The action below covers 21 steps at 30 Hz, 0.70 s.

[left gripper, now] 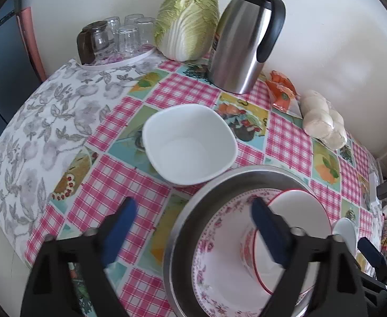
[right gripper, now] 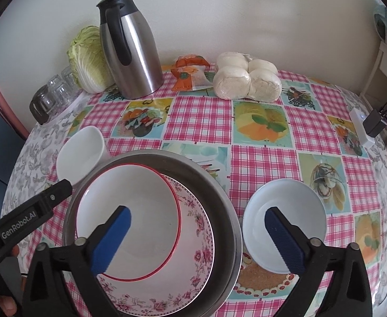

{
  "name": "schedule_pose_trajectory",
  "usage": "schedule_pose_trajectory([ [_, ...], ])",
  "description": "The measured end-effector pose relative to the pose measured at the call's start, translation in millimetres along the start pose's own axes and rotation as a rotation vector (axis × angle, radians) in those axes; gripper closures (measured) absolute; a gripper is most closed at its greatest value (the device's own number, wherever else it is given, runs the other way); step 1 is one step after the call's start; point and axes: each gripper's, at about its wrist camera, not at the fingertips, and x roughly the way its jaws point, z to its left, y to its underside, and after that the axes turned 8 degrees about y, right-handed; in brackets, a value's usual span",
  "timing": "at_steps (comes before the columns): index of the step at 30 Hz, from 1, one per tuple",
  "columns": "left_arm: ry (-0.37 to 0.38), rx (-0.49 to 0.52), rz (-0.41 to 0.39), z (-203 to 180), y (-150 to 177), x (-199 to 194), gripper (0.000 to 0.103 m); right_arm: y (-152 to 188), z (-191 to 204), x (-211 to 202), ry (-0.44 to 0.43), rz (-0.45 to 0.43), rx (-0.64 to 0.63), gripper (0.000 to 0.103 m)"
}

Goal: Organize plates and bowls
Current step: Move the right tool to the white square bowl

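- We see the left gripper (left gripper: 193,222) with its jaws spread wide, nothing clamped; one blue pad over the checked cloth, the other over the stack
- Right gripper (right gripper: 197,233) also wide apart and empty; its left pad hangs above the red-rimmed bowl (right gripper: 128,222), its right pad above the pale blue bowl (right gripper: 284,223)
- We note the stack: red-rimmed bowl inside the floral plate (right gripper: 193,272), both inside the metal basin (right gripper: 219,198) on the desk (right gripper: 259,163)
- Square white bowl (left gripper: 189,144) sits alone on the cloth, just beside the basin rim on its far left
- Pale blue bowl stands apart, right of the basin, upright
- At the back by the wall: steel thermos jug (right gripper: 131,52), cabbage (left gripper: 186,22), upturned glasses (left gripper: 122,35) on a tray, orange packet (right gripper: 190,75), bagged buns (right gripper: 247,79)
- In the right wrist view the left gripper's black arm shows at lower left, a hand behind it
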Motion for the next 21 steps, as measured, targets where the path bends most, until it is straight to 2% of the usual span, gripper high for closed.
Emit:
schedule_pose_trajectory([
  [10,-0.033,-0.060,-0.083,22.1,-10.0,-7.7,0.003,-1.3,-0.5,-4.1,-0.005,-0.012,0.017,0.000],
  [16,0.032,-0.116,-0.111,42.5,-21.2,-11.2,0.003,-5.8,0.1,-10.6,-0.004,-0.031,0.056,0.000],
  [21,0.053,-0.111,-0.136,47.1,-30.6,-15.0,0.003,-12.3,6.5,-23.0,-0.050,-0.086,0.094,0.000],
])
